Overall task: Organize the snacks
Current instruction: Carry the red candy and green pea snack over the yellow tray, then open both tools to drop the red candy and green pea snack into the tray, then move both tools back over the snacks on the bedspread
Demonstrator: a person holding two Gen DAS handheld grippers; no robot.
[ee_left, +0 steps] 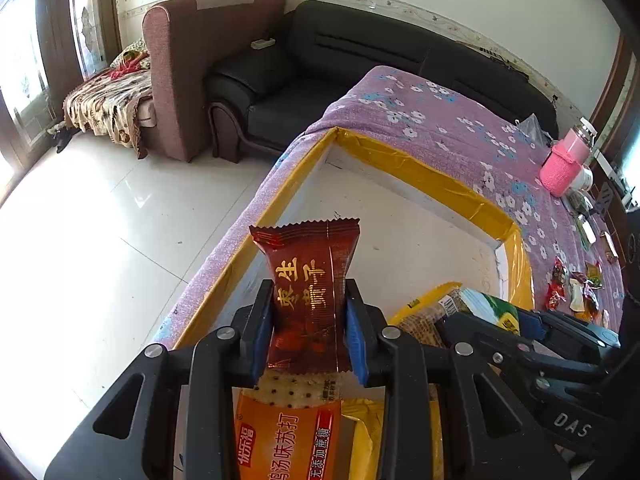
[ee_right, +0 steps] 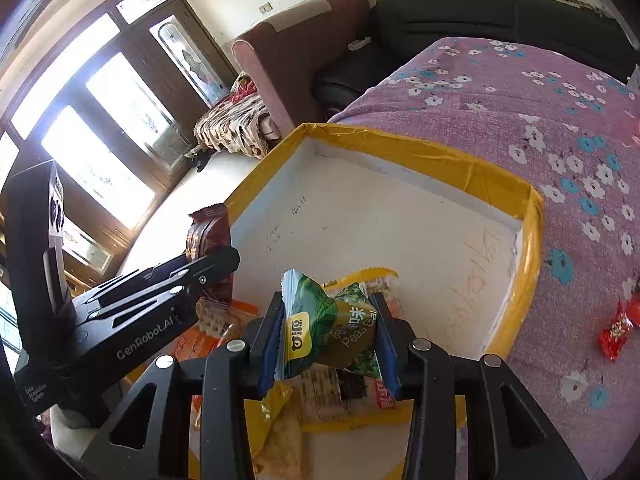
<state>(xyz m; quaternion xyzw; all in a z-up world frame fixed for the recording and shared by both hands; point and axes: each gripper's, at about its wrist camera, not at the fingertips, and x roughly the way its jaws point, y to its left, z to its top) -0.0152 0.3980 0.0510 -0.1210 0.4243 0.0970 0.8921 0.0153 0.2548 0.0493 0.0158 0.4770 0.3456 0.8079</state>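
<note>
While both snacks are up in the air over the box, each one is pinched tight: the dark red snack packet (ee_left: 306, 300) sits upright between the blue pads of the left gripper (ee_left: 307, 316), squeezed at its waist, with its crimped top edge sticking up past the fingertips. Over on the right, the green pea snack bag (ee_right: 328, 320) is clamped the same way in the right gripper (ee_right: 329, 334), crumpled and tilted a bit.

Both hang above the near end of the shallow white box (ee_right: 360, 208), the one with yellow tape (ee_left: 420, 172) all along its rim. A few packs already lie inside at that near end: an orange cracker pack (ee_left: 288, 436) right under the left gripper, and a yellow-edged cracker pack (ee_right: 328, 392) under the right one. Far part of the box floor is bare white, with some faint scribbles on it.

That box sits on a purple floral cloth (ee_right: 520, 100). More loose snacks (ee_left: 576, 288) are scattered on the cloth off to the right, near a pink-sleeved jar (ee_left: 566, 160). A red wrapped candy (ee_right: 616, 334) lies just beside the box's right wall.

Farther back you get a black sofa (ee_left: 360, 52), a brownish armchair (ee_left: 192, 60) left of it, and shiny white floor tiles (ee_left: 100, 240).
</note>
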